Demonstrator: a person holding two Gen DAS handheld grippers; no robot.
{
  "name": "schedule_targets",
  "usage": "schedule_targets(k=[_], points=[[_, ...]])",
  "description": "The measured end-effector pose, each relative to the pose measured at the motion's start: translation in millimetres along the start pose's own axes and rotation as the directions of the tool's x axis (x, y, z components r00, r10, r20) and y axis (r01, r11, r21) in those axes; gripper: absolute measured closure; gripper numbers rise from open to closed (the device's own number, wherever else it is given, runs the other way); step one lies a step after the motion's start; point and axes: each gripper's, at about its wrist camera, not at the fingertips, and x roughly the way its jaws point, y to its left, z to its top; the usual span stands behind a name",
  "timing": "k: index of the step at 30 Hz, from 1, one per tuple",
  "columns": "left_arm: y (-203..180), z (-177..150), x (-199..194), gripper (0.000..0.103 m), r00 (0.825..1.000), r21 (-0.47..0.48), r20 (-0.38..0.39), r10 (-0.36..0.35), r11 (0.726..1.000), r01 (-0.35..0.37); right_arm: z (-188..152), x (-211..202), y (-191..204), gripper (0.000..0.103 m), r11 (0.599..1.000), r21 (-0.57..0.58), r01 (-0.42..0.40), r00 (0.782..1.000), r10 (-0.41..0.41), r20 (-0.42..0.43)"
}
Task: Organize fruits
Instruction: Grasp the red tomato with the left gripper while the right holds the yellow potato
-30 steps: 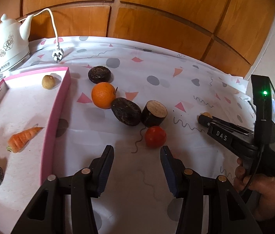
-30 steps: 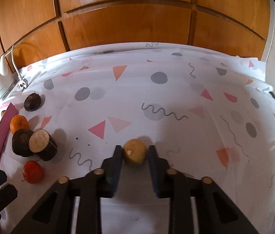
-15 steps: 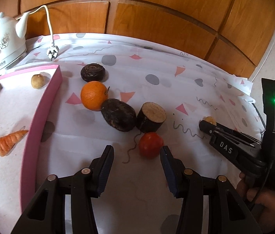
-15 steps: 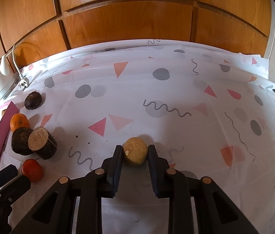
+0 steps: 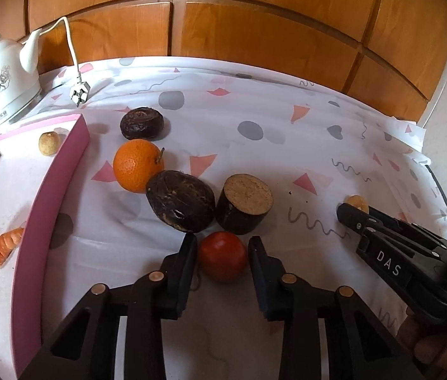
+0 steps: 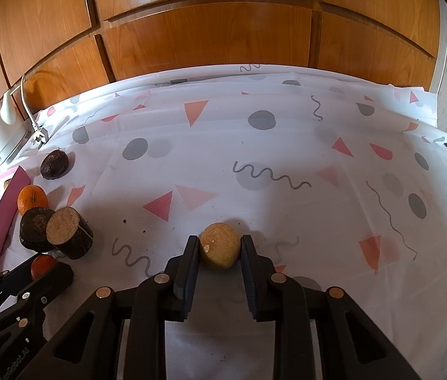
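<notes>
Red and glossy, the small round tomato-like fruit (image 5: 222, 260) sits on the counter (image 5: 255, 145), which is covered by a white cloth printed with pink triangles and grey dots. It lies between the two fingers of the left gripper (image 5: 222, 255), whose jaws stand apart on either side of it, with a narrow gap showing at each flank, so no squeeze is on yet. Just behind it lie a dark brown rounded root (image 5: 180, 201) and a dark cut stump with a pale tan face (image 5: 244, 207), both close enough to be nudged if the fingers slide forward. An orange mandarin (image 5: 138, 165) touches the dark root, and a flat dark-brown round fruit (image 5: 141, 123) lies beyond.

The right gripper (image 6: 219, 248) is clamped on a small tan, rough-skinned round fruit (image 6: 220, 245), held across its widest part, low over the cloth.

The pink-walled white tray (image 5: 51, 196) at the left holds an orange carrot (image 5: 2, 247) and a small tan fruit (image 5: 47, 143).

The red fruit looks light, smooth and probably soft-skinned, so it could slip or bruise. Taking it across its middle with gentle pressure seems best.
</notes>
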Motion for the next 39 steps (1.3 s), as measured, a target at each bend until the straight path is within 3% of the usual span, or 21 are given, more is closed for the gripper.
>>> schedule_targets(k=[3,5,11,14,39], points=[[0,1,-1,0.075,1.0,0.012,-0.001,0.008,1.0,-0.008,0,0,-1,0.077,1.0,0.006,-0.007,1.0,0.007,0.0],[5,1,-6,0.075,1.0,0.001,0.0,-0.011,1.0,0.011,-1,0,-2,0.077,1.0,0.011,-0.015,1.0,0.015,0.0],[27,-15,-26,0.076,0.998,-0.006,0.033,0.044,0.999,-0.044,-1,0,-3,0.077,1.0,0.014,-0.021,1.0,0.021,0.004],[36,-20,-26,0.075,0.999,-0.028,0.041,0.027,0.999,-0.026,-2,0,-3,0.077,1.0,0.012,-0.02,1.0,0.02,0.006],[31,-21,-27,0.075,0.999,0.01,0.032,0.04,0.999,-0.041,-2,-2,0,0.077,1.0,0.0,-0.001,1.0,0.001,0.008]])
